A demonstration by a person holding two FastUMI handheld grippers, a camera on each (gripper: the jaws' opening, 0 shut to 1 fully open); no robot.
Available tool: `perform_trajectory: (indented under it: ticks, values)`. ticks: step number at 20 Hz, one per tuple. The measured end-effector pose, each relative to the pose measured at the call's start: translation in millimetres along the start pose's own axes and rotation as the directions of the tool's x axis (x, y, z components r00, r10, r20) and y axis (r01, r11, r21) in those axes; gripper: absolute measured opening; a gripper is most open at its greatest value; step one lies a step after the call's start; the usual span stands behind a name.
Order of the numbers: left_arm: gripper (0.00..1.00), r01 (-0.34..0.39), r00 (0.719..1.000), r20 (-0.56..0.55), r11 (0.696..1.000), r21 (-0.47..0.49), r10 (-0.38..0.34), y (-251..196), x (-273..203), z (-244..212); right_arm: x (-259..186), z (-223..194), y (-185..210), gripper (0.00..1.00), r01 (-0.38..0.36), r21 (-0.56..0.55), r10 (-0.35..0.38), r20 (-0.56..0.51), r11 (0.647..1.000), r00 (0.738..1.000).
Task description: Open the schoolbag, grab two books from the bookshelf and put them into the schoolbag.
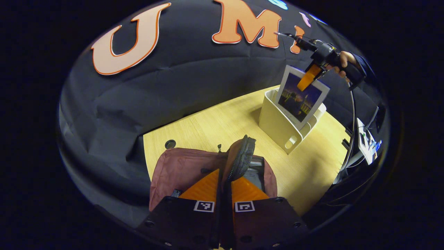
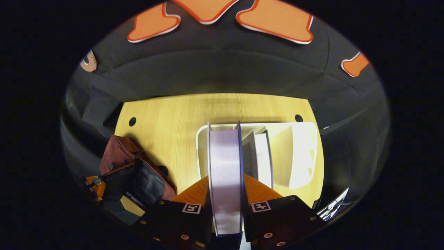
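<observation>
The dusky-pink schoolbag point(image 1: 180, 170) lies on the table just in front of my left gripper point(image 1: 225, 173), which is shut on the bag's raised dark zippered flap point(image 1: 242, 156) and holds it up. Farther right stands the cream bookshelf point(image 1: 277, 125). Above it, my right gripper point(image 1: 308, 78) is shut on a book point(image 1: 298, 100) with a dark picture cover and white border, lifted partly out. In the right gripper view that book point(image 2: 225, 163) shows page-edge on between both fingers of my right gripper point(image 2: 225, 180). A second book point(image 2: 262, 156) stands in the shelf point(image 2: 301, 152). The bag point(image 2: 119, 152) lies at lower left.
The wooden table point(image 1: 215, 125) has round cable holes point(image 2: 132, 121) near its back edge. Black cloth walls close in behind and to the left. Some electronics and cables point(image 1: 367, 142) sit off the table's right side. Bare tabletop lies between bag and shelf.
</observation>
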State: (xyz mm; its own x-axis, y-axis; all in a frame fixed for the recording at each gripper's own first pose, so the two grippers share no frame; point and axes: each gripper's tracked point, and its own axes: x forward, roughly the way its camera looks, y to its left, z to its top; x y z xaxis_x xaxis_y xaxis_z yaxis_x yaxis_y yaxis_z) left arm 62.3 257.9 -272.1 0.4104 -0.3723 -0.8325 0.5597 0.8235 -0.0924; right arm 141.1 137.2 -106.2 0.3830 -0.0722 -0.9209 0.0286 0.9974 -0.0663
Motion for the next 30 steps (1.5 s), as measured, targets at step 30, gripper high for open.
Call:
perform_trajectory:
  ticks: [30]
  values:
    - [0.07, -0.008, 1.000, -0.003, 0.995, -0.095, 0.008, -6.1, -13.6, 11.7, 7.8, -124.4, 177.5, 0.32, -0.605, 0.369, 0.607, 0.124, 0.706, 0.785]
